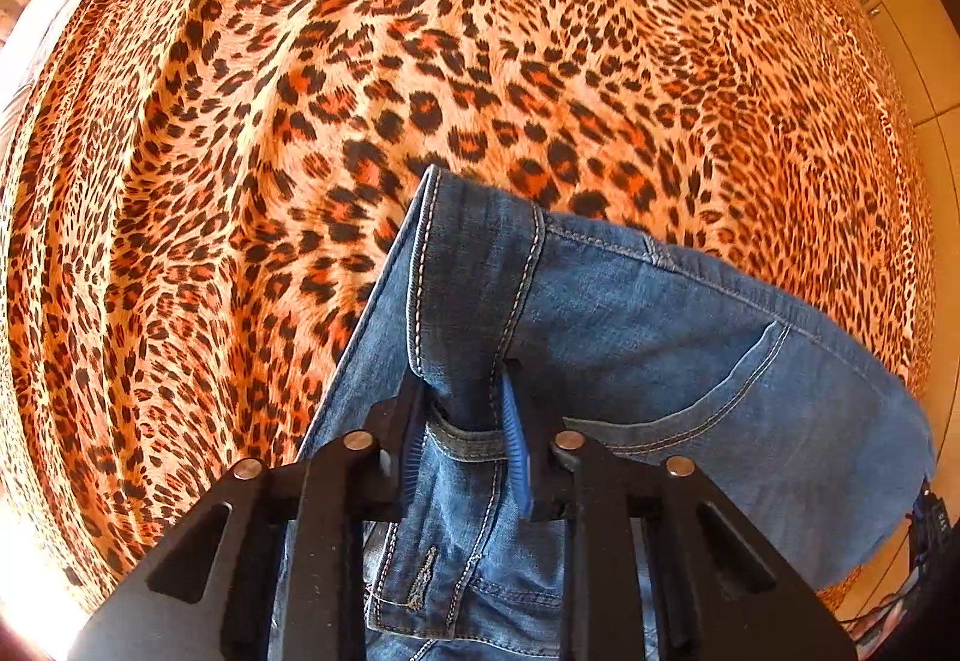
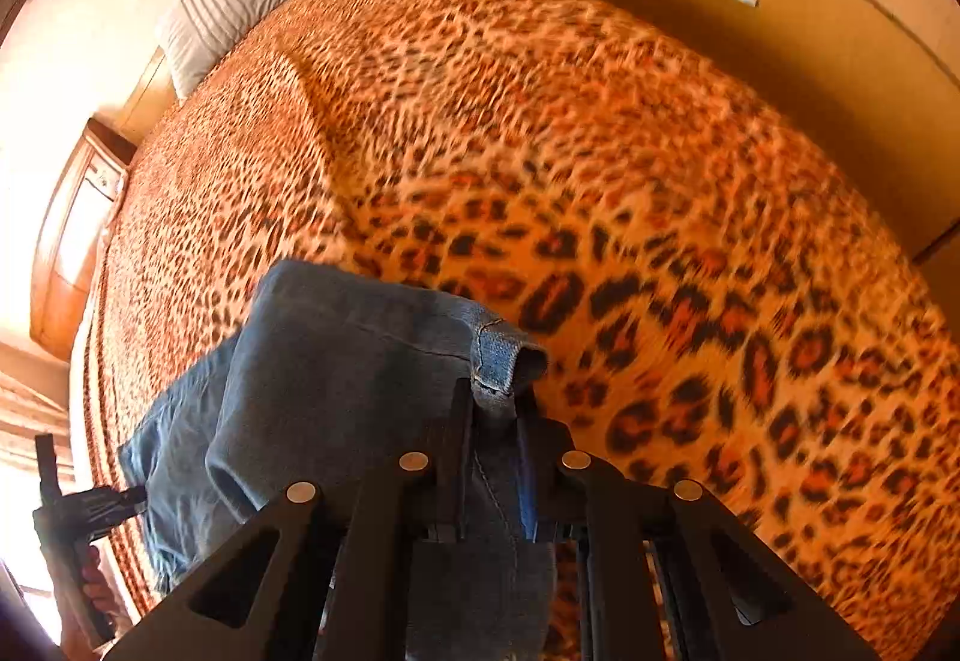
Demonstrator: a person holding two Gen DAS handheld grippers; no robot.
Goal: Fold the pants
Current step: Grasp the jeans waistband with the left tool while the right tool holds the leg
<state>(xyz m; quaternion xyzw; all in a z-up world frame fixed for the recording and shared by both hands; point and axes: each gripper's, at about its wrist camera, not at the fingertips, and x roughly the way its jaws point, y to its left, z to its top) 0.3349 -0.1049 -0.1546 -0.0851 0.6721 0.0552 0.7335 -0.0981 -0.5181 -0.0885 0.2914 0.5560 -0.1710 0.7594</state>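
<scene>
Blue denim pants (image 1: 630, 337) hang between my two grippers above a leopard-print bedspread (image 1: 420, 60). My left gripper (image 1: 465, 409) is shut on the waistband by the fly, with a front pocket to its right. My right gripper (image 2: 495, 409) is shut on the other waistband corner of the pants (image 2: 336, 379), beside a belt loop. The waistband stretches between them and the legs hang below, out of sight. The left gripper (image 2: 90, 505) also shows at the lower left of the right wrist view.
The bedspread (image 2: 600, 150) covers a large bed. A grey-white pillow (image 2: 228, 6) lies at its head. A wooden nightstand (image 2: 78, 229) stands at the left. Cream wardrobe doors (image 2: 780, 0) run along the far side.
</scene>
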